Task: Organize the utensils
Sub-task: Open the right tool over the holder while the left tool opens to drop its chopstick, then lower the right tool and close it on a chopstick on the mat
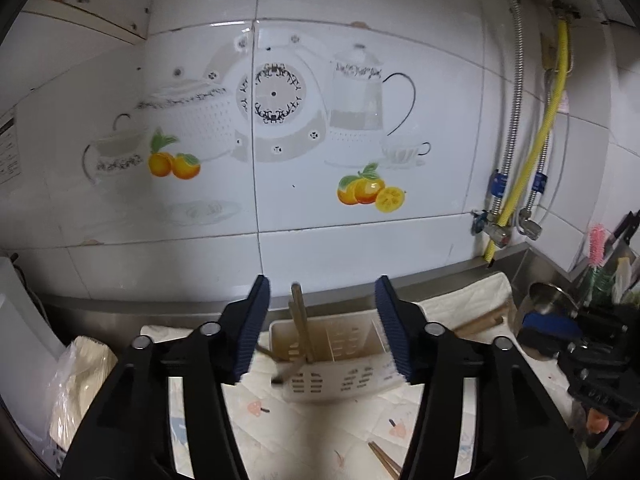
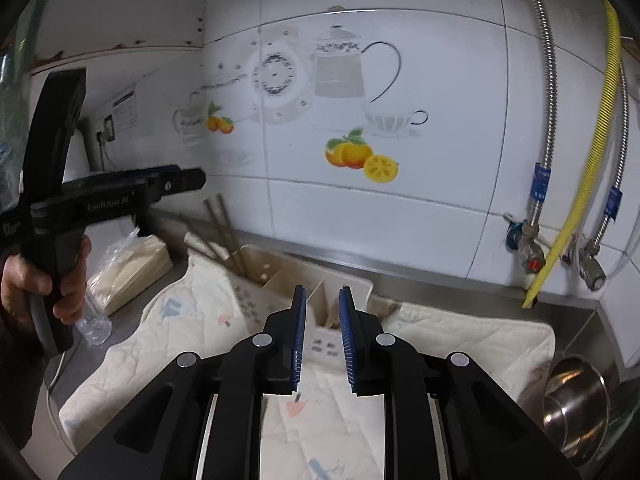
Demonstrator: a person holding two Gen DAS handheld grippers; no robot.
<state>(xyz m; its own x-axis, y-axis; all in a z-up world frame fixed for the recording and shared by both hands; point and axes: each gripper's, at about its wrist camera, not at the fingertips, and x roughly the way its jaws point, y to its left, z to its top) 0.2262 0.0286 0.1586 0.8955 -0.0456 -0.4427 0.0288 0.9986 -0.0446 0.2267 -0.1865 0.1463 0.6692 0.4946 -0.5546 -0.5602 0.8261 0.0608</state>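
A cream slotted utensil caddy [image 1: 340, 376] lies on a quilted cream mat [image 1: 320, 436] against the tiled wall. Wooden chopsticks [image 1: 301, 320] stand in its left compartment. My left gripper [image 1: 323, 292] hangs just above and in front of the caddy, jaws wide open with nothing between the pads. More chopsticks [image 1: 385, 460] lie on the mat near the bottom edge. In the right wrist view my right gripper [image 2: 322, 294] hovers over the caddy [image 2: 276, 276], its jaws a little apart and empty. The left gripper [image 2: 192, 179] shows at the left, held by a hand [image 2: 60, 280].
A steel pot [image 2: 576, 396] sits at the right end of the steel counter. A wooden stick [image 1: 480, 324] lies on the mat right of the caddy. At the left lie a bagged cream stack [image 2: 132, 268] and a clear plastic bottle [image 2: 94, 328]. Pipes and a yellow hose [image 2: 580, 168] run down the right wall.
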